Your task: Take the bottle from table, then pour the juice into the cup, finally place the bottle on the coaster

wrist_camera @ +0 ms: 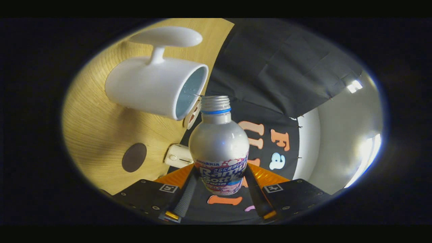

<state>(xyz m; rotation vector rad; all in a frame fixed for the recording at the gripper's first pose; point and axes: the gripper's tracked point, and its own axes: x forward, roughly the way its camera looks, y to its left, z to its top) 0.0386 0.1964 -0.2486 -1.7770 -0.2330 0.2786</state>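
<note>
Gripper [219, 189] – black screwed plates, square tag markers, orange housing behind the jaws.

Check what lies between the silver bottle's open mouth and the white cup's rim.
Nothing solid: in the gripper view the silver metal bottle, clamped in the gripper, has its open mouth just beside the white ceramic cup rim, barely apart.

I had the gripper [219, 194] clamped with both fingers on the bottle [218, 145], whose body was silvery metal with a blue ring under its bare threaded neck. Its label was white and pink with blue lettering. The cup [153, 86] was plain white outside, pale bluish inside. The table [98, 128] showed light wood with fine grain lines. The coaster [134, 157] near the table's edge was dark brown. A small cream-coloured object [178, 156] sat at that edge.
</note>
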